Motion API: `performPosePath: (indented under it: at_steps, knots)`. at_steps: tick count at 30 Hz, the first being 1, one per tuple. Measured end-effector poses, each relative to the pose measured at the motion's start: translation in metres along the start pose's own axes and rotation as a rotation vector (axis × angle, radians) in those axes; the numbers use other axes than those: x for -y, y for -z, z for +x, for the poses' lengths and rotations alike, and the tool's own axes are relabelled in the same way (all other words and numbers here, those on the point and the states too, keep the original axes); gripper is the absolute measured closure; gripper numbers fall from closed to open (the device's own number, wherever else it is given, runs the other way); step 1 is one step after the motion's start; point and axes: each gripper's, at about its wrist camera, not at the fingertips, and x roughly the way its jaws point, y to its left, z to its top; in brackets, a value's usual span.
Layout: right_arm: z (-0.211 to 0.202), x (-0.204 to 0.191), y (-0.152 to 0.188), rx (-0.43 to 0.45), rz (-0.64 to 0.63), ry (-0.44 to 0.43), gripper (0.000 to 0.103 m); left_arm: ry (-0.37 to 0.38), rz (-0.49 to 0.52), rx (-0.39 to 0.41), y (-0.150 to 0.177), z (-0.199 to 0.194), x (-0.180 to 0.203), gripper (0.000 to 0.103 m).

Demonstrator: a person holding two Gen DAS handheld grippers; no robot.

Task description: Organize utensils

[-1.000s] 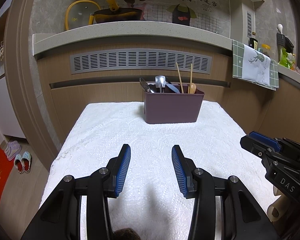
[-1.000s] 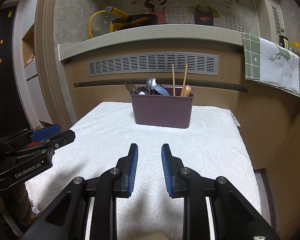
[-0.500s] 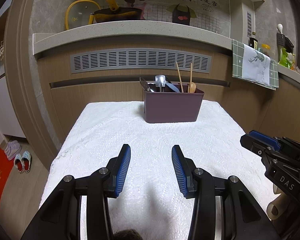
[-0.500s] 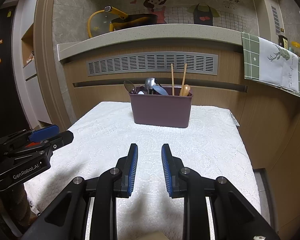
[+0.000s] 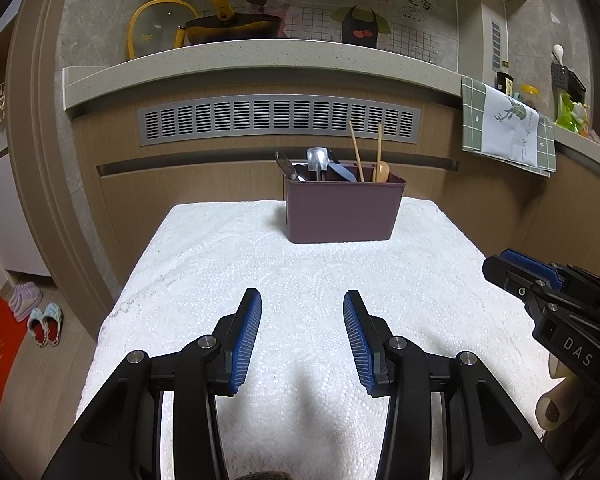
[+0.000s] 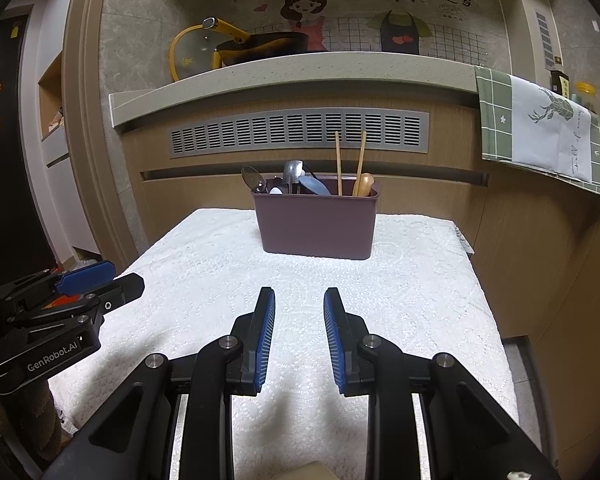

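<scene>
A plum-coloured utensil bin (image 5: 342, 212) (image 6: 318, 224) stands at the far end of the table on a white lace cloth (image 5: 300, 264). Metal spoons (image 5: 318, 160), two chopsticks (image 5: 356, 152) and a wooden spoon (image 5: 382, 170) stick up out of it. My left gripper (image 5: 302, 296) hovers over the near half of the cloth, open and empty. My right gripper (image 6: 299, 292) is beside it at the same distance from the bin, open too, its blue pads closer together with nothing between them. Each gripper shows at the edge of the other's view: right (image 5: 500, 266), left (image 6: 120, 276).
Behind the table rises a wooden counter front with a vent grille (image 5: 278, 118). Its ledge carries a yellow-handled pan (image 5: 228, 28) and a glass lid. A green checked towel (image 5: 508, 128) hangs at the right. Slippers (image 5: 40, 316) lie on the floor to the left.
</scene>
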Motion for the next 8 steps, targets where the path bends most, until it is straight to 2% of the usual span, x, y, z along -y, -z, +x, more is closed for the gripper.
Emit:
performPosePath:
  at_steps: [8]
  knots:
    - [-0.0007,-0.0005,-0.0011,0.004,0.001,0.004,0.078,0.007,-0.001,0.003,0.0029,0.001,-0.0005,0.059]
